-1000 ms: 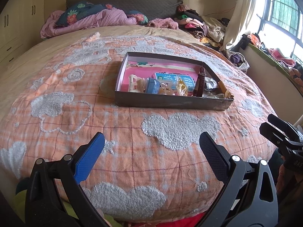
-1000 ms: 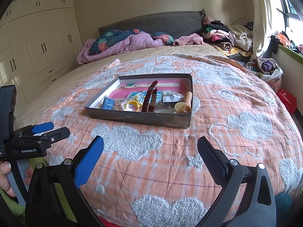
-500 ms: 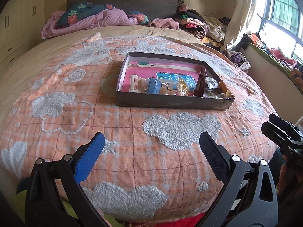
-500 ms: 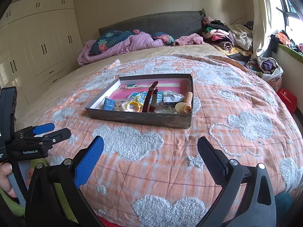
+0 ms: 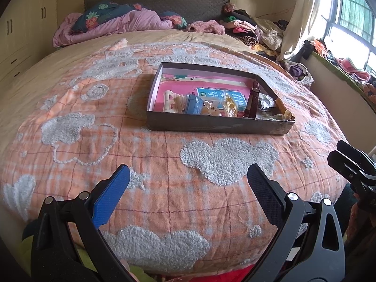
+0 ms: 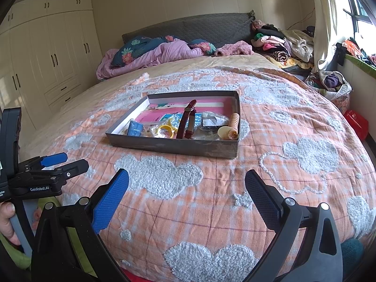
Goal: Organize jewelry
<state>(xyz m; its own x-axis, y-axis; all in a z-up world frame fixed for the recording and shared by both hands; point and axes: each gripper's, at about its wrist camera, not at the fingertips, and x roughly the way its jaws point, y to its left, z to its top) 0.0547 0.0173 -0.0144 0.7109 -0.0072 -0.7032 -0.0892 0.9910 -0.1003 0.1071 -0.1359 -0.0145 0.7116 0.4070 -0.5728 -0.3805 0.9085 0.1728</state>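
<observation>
A shallow grey box (image 5: 218, 125) (image 6: 174, 146) with a pink lining sits on the bed. It holds a dark red watch strap (image 5: 253, 98) (image 6: 186, 120), a small blue box (image 5: 193, 103) (image 6: 135, 128), a white hair claw (image 5: 168, 100), yellow pieces (image 6: 165, 129) and a cream shell-like piece (image 6: 226, 132). My left gripper (image 5: 188, 176) is open and empty, hovering over the near bed edge, well short of the box. My right gripper (image 6: 186, 181) is open and empty, likewise short of the box. Each gripper shows at the edge of the other's view.
The bed has an orange plaid quilt (image 5: 105, 141) with fluffy white patches. A rumpled purple duvet and pillows (image 5: 112, 23) lie at the headboard. Clothes are piled at the far right (image 6: 282, 44). Wardrobes (image 6: 47, 58) stand left, a window ledge (image 5: 340, 70) right.
Both grippers have eased slightly toward the box; the view shifted a little. Jaws stay open and nothing in the box moved.
</observation>
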